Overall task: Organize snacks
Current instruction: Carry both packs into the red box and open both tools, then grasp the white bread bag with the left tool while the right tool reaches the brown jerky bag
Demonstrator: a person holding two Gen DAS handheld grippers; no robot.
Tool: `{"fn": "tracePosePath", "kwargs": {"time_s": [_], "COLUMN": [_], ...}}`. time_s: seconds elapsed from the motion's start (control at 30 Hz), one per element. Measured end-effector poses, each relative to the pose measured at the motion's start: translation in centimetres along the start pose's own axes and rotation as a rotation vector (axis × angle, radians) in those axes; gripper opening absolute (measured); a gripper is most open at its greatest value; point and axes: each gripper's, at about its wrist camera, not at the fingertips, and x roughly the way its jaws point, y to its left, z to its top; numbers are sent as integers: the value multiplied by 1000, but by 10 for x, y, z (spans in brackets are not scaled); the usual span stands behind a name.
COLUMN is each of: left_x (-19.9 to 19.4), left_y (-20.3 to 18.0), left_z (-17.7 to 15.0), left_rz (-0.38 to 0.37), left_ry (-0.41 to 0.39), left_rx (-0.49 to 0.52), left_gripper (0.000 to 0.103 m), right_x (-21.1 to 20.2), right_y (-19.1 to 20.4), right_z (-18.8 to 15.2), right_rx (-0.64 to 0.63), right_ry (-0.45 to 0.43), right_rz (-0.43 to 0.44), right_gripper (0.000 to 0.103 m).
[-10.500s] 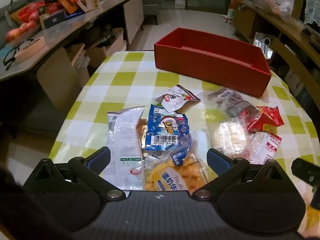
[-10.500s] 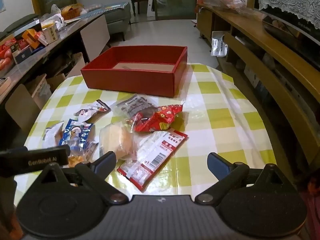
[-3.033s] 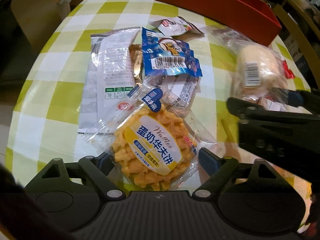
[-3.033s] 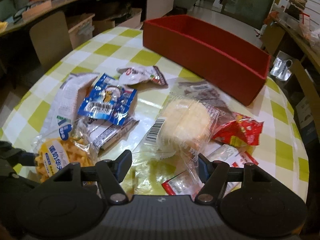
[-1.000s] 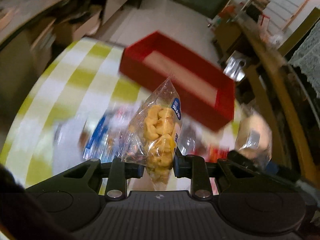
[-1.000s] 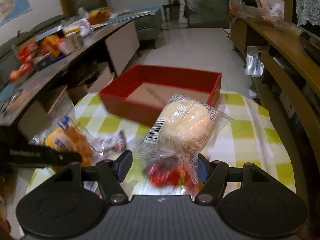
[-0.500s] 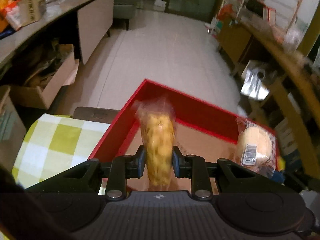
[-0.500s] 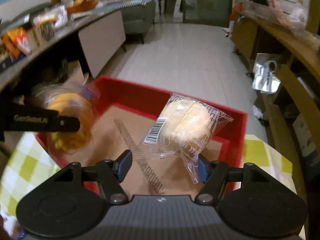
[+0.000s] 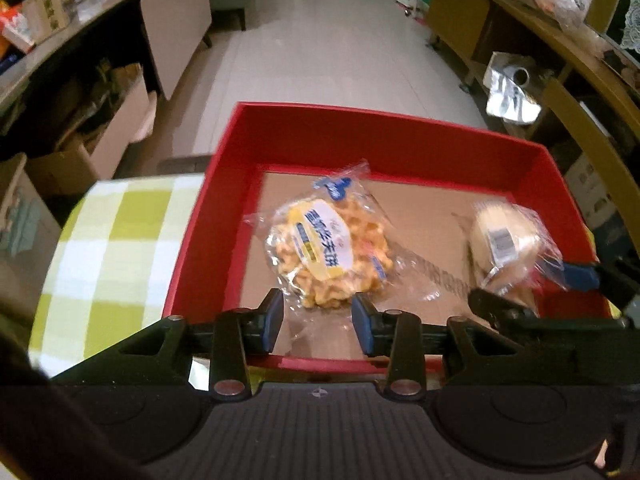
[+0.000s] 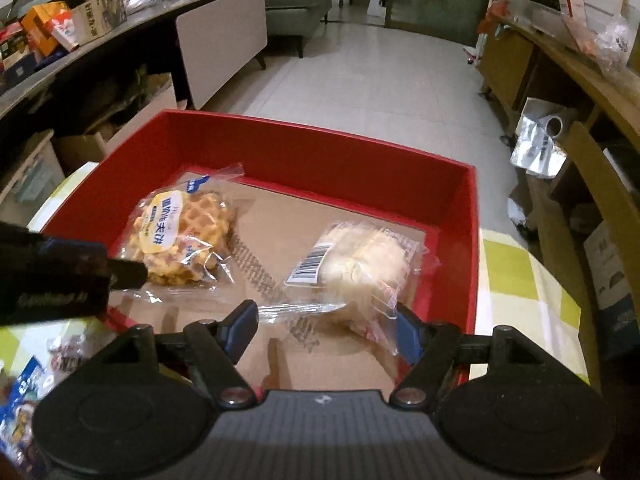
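Note:
The red box stands on the checked table. A clear bag of yellow waffles lies flat on the left of the box's cardboard floor. My left gripper hangs over its near end. Its jaws are opening and only loose wrapper lies between them. On the right of the floor lies a pale bun in a clear bag. My right gripper is opening around that bag's near edge, and the wrapper still brushes the right fingertip. The waffle bag also shows in the right wrist view.
More snack packets lie on the table at the lower left of the right wrist view. A dark counter with boxes runs along the left and wooden shelving along the right. Tiled floor lies beyond the box.
Both grippers came forward over the red box and sank. The waffle bag and the bun bag went from hanging in the jaws to lying on the box floor, and both jaws widened.

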Motion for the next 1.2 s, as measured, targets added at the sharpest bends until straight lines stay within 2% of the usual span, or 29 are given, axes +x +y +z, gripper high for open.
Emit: {"fn": "tracePosePath", "kwargs": {"time_s": [0.1,0.2,0.3,0.4,0.57,0.63,0.7,0.93,1.2], "left_x": [-13,-36,-65,-89,-112,-119,-123,-115,-87], "left_y": [4,7,5,8,18,30,45,92,118], "left_z": [1,4,2,-9,-42,-60,-77,-128,-141], "left_rz": [-11,-73,-88,-129,-144,-144,-131,-8,49], "left_ry": [-11,-47,-101,-120,-89,-70,-49,75,122], "left_rx": [-50,-96,-101,-117,-158,-175,-193,-302,-417], "left_gripper": [55,68,71,79,79,80,80,85,83], "right_x": [-20,-47,-77,-99,-124,-130,-129,-123,-107], "right_y": [-2,-5,-6,-4,-4,3,13,49,68], "right_z": [6,9,4,-7,-37,-51,-61,-82,-89], "right_rx": [30,51,57,62,141,130,111,33,-22], "right_ry": [-52,-126,-176,-190,-177,-174,-144,-84,-49], "right_rz": [1,15,16,60,110,121,128,170,158], "right_gripper": [78,79,79,79,79,79,79,79,79]}}
